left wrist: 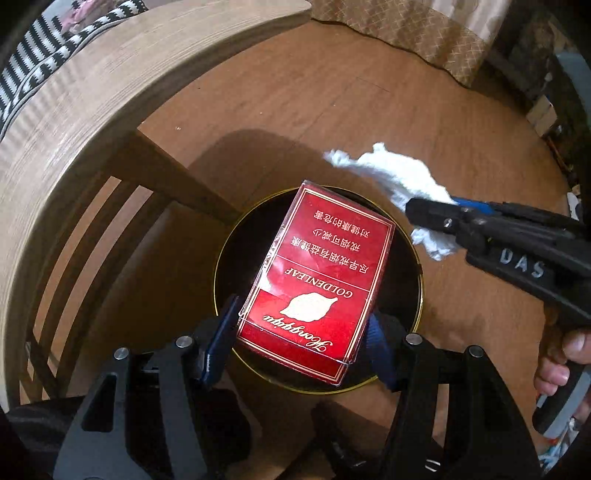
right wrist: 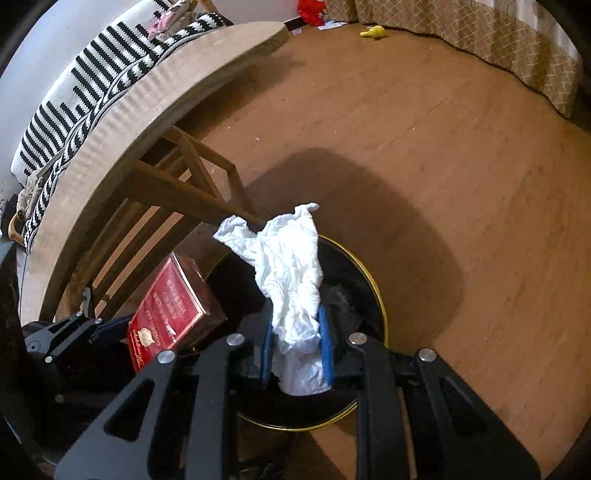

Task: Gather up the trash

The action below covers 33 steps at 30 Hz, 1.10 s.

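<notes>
My left gripper (left wrist: 301,332) is shut on a red cigarette pack (left wrist: 317,280) and holds it over a round black bin with a gold rim (left wrist: 415,280) on the floor. My right gripper (right wrist: 295,343) is shut on a crumpled white tissue (right wrist: 286,266) and holds it over the same bin (right wrist: 380,295). In the left wrist view the right gripper (left wrist: 428,212) comes in from the right with the tissue (left wrist: 391,173) at the bin's far right edge. In the right wrist view the pack (right wrist: 170,310) and left gripper (right wrist: 110,326) are at the left.
A wooden table (left wrist: 74,122) with slatted legs stands to the left of the bin, close to it. A striped cushion (right wrist: 85,88) lies behind the table. A patterned curtain (right wrist: 480,40) hangs at the back. A small yellow thing (right wrist: 373,32) and a red bag (right wrist: 312,11) lie on the far floor.
</notes>
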Each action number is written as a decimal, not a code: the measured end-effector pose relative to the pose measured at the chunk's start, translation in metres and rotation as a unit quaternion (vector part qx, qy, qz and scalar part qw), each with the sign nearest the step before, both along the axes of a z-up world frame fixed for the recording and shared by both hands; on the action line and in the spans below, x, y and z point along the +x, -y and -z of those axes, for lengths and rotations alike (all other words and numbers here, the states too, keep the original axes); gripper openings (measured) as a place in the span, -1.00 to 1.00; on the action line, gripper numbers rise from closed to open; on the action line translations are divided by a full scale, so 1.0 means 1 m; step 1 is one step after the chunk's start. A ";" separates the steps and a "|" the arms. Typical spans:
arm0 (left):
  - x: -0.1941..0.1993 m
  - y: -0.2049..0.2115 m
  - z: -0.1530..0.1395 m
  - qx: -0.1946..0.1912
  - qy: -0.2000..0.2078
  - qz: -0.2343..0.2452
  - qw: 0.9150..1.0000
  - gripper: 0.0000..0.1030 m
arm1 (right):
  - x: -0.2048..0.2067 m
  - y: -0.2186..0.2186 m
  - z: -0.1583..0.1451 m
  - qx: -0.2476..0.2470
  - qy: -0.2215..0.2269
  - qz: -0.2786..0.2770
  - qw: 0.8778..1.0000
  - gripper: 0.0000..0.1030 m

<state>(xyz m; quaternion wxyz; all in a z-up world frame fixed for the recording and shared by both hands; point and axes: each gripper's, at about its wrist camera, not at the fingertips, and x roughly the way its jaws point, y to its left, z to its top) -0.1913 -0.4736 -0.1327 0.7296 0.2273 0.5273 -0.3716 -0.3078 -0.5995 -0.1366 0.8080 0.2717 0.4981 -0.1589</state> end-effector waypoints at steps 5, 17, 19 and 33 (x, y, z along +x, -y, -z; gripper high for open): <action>-0.002 -0.005 0.006 -0.002 -0.012 0.000 1.000 0.20 | 0.008 -0.004 0.009 0.004 -0.014 -0.005 1.000 -0.60; 0.002 -0.009 0.018 -0.004 -0.032 -0.001 0.999 0.20 | 0.023 -0.001 0.019 0.017 -0.025 -0.008 0.999 -0.60; 0.002 -0.009 0.020 -0.004 -0.039 0.004 0.999 0.24 | 0.024 0.002 0.020 0.020 -0.027 0.000 0.999 -0.50; 0.068 -0.086 -0.108 -0.092 0.080 -0.106 0.987 0.88 | 0.045 -0.011 -0.065 -0.218 0.006 0.114 0.969 0.89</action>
